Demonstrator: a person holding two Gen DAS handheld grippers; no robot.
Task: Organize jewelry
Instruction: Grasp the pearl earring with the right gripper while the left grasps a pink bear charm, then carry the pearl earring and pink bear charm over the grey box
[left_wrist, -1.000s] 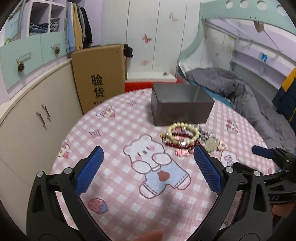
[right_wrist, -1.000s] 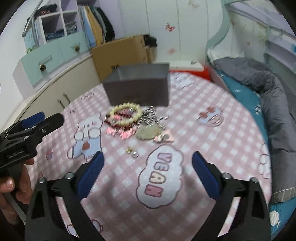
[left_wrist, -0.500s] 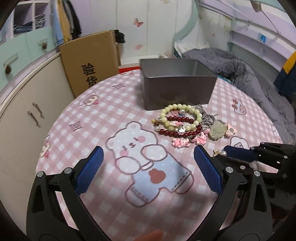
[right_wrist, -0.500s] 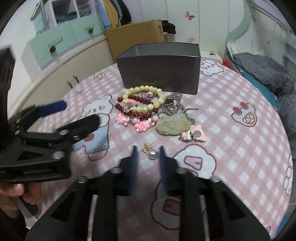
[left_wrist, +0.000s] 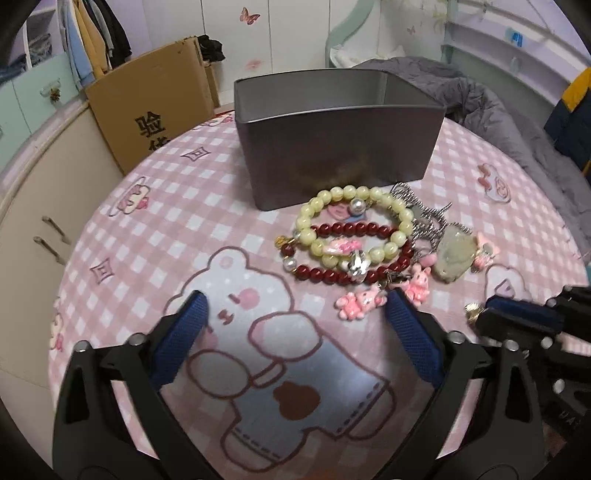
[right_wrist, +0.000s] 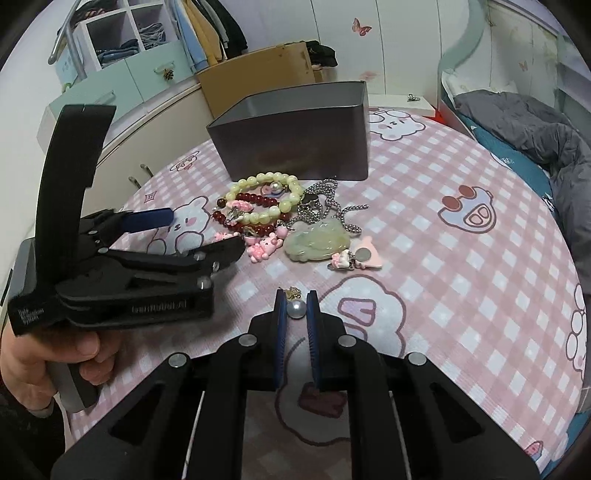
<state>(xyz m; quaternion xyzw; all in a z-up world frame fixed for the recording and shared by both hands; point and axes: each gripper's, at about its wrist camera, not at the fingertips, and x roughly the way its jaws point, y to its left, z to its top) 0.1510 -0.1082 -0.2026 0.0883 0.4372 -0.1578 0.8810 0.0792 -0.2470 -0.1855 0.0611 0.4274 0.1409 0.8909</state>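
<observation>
1. Gripping: your right gripper (right_wrist: 296, 308) has its fingers (right_wrist: 280, 317) closed in on the pearl earring (right_wrist: 296, 308); whether the pads actually touch the pearl I can't tell. Its gold bit (right_wrist: 293, 292) pokes out just past the tips.
2. Your left gripper (left_wrist: 295, 314) has its fingers (left_wrist: 412, 343) spread wide, holding nothing, above the bear print on the counter (left_wrist: 147, 221).
3. Just past the left fingertips: pink bear charms (left_wrist: 360, 304), with the dark red bead bracelet (left_wrist: 343, 275) and pale green bead bracelet (left_wrist: 351, 225) overlapping beyond them.
4. Ahead of your right fingers: jade pendant (right_wrist: 317, 242) on its silver chain (right_wrist: 325, 203), with a pink charm (right_wrist: 364, 254) touching its right edge.
5. Grey tin box (right_wrist: 295, 136) sits open-topped behind the pile, well ahead of both grippers; the green bracelet lies just in front of its front wall.
</observation>
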